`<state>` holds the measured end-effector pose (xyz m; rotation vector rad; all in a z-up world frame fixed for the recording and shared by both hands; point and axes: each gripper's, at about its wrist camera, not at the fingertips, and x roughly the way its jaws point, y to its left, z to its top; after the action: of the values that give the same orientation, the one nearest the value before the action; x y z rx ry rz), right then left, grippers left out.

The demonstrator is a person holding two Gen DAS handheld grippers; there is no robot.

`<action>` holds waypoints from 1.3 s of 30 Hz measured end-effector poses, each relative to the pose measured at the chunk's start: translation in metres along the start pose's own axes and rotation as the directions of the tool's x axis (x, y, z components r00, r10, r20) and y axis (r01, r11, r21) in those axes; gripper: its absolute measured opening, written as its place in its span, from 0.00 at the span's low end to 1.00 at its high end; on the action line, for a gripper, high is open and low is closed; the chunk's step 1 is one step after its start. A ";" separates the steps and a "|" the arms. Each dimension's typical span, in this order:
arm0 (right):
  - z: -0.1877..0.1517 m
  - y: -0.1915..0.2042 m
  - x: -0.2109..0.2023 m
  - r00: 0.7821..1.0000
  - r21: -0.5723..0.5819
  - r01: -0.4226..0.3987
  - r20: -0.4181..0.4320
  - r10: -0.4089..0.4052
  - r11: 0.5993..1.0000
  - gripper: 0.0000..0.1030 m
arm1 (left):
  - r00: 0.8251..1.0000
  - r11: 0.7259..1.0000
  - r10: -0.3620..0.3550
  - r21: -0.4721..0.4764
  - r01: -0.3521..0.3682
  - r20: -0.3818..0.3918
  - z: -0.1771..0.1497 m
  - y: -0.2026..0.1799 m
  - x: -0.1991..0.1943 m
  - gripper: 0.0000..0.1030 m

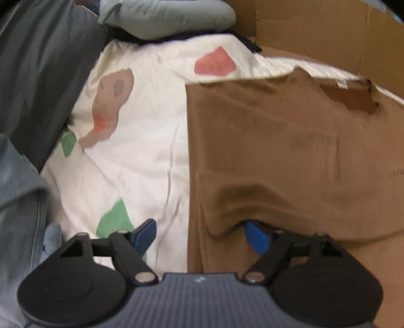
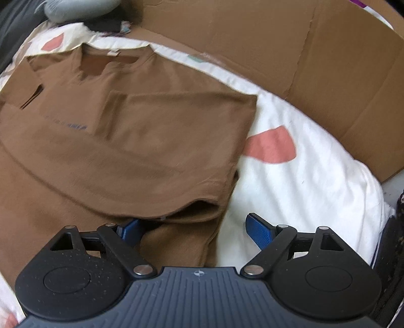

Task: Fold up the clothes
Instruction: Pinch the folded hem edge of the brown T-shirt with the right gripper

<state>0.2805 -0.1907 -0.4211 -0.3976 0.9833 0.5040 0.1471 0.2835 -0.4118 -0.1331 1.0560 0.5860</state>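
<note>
The brown shirt (image 1: 290, 156) lay spread on a white patterned quilt (image 1: 141, 156), its collar at the far end and its folded hem nearest both cameras. Only the left wrist view showed the grey bedding (image 1: 38, 75) beside the quilt's left edge and a pale grey pillow (image 1: 164, 17) beyond the shirt's collar end. Only the right wrist view showed the shirt's right edge, a sleeve folded across its chest and small dark lettering too blurred to read. Flattened cardboard (image 2: 303, 63) stood behind the shirt in both views.

The left gripper (image 1: 202, 232) stood wide, straddling the shirt's left edge; the raised hem fold hid part of its right finger. The right gripper (image 2: 194, 227) stood wide too, straddling the shirt's right hem corner, its left finger partly under the fold. Neither pinched the cloth.
</note>
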 end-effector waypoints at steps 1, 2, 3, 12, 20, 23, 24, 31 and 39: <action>0.003 -0.002 0.000 1.000 0.001 0.006 0.007 -0.006 1.000 0.86 | 1.000 1.000 0.000 -0.003 0.000 0.009 0.005 0.000 0.000 0.76; 0.006 -0.004 0.000 1.000 0.001 0.011 0.015 -0.011 1.000 0.85 | 1.000 1.000 -0.004 -0.002 0.004 0.018 0.011 0.000 0.000 0.76; 0.010 -0.005 0.000 1.000 0.000 0.013 0.024 -0.013 1.000 0.85 | 1.000 1.000 -0.008 0.003 0.008 0.024 0.016 0.000 0.001 0.76; 0.034 -0.008 0.003 0.994 -0.093 -0.042 0.098 0.051 0.995 0.79 | 0.995 0.992 -0.073 0.110 0.065 0.065 0.045 -0.016 0.001 0.71; 0.043 -0.001 0.005 0.988 -0.149 -0.103 0.103 0.119 0.983 0.50 | 0.993 0.981 -0.110 0.168 0.100 0.051 0.047 -0.022 0.003 0.55; 0.044 0.001 0.005 0.986 -0.148 -0.116 0.101 0.131 0.982 0.30 | 0.989 0.976 -0.137 0.177 0.124 0.064 0.044 -0.020 -0.004 0.52; 0.044 0.002 0.006 0.986 -0.145 -0.119 0.101 0.134 0.982 0.24 | 0.986 0.976 -0.147 0.171 0.132 0.076 0.045 -0.017 -0.008 0.52; 0.045 -0.003 0.007 0.985 -0.101 -0.129 0.103 0.139 0.986 0.23 | 0.979 0.981 -0.144 0.154 0.121 0.145 0.051 0.010 -0.038 0.52; 0.043 0.000 0.008 0.987 -0.112 -0.120 0.097 0.131 0.986 0.23 | 0.984 0.970 -0.168 0.190 0.154 0.058 0.023 0.029 -0.042 0.64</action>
<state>0.3130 -0.1661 -0.4067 -0.4010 0.8865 0.6870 0.1347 0.2997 -0.3595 -0.0330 1.0123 0.3412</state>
